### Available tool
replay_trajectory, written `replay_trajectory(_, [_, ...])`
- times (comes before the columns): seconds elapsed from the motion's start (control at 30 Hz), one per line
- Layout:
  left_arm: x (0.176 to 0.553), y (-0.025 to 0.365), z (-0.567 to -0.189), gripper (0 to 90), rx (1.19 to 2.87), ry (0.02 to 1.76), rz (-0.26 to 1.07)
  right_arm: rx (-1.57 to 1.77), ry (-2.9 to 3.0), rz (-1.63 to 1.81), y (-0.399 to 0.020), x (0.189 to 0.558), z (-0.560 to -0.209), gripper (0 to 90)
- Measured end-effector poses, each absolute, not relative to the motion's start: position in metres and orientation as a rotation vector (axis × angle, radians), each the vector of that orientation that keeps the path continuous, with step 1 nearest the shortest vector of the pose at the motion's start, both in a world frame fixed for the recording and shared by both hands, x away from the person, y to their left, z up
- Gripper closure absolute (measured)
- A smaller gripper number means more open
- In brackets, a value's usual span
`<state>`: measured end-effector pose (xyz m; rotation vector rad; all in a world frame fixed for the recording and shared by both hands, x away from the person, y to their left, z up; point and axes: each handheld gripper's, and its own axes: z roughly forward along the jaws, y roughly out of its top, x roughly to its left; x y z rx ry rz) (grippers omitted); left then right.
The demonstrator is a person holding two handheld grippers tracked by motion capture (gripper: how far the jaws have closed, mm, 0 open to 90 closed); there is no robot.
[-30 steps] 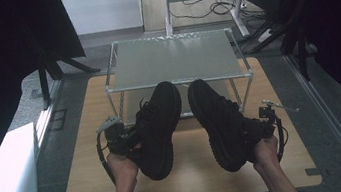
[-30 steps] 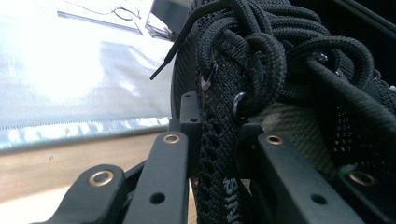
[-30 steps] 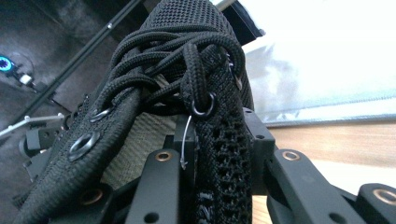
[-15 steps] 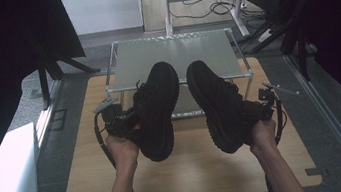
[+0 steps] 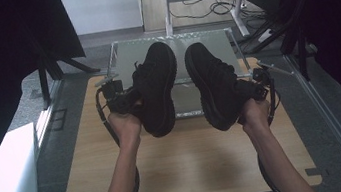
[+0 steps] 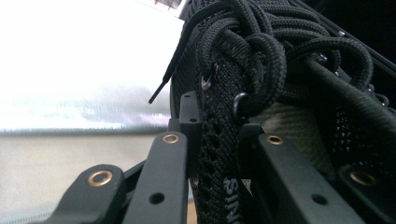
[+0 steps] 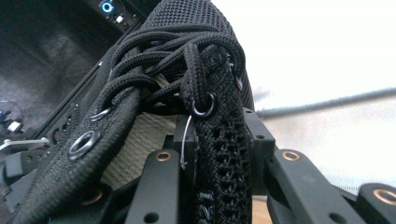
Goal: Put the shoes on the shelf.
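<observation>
1. While the person's hands come in from the bottom of the high view, the left gripper (image 5: 126, 102) is clamped on the left shoe (image 5: 157, 87) and the right gripper (image 5: 251, 90) is clamped on the right shoe (image 5: 213, 84).
2. Both black lace-up shoes are held off the wooden table (image 5: 188, 166), side by side but not touching, over the table's far part and the near edge of the glass-topped rack (image 5: 125, 57).
3. Each shoe's long axis runs away from the person: toes point toward the rack, heels toward the hands.
4. The left shoe leans slightly to the right at its toe, and the right shoe slightly to the left, so the toes stand closer together than the heels.
5. In the left gripper view, the jaws pinch the mesh side wall at the collar of the left shoe (image 6: 219, 154), just below the knotted laces (image 6: 261, 51).
6. In the right gripper view, the jaws squeeze the eyelet strip of the right shoe (image 7: 219, 154), with the laces (image 7: 163, 60) bunched above.
</observation>
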<state>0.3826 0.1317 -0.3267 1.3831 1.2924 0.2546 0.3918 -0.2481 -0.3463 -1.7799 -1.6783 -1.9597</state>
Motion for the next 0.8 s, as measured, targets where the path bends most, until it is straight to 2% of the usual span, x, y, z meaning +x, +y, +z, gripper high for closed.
replay_trajectory(0.8, [0.453,0.124,-0.297,78.7,1.352,1.43,0.275,-1.912,-1.59,-1.934,-0.235,0.462,-0.316,72.3])
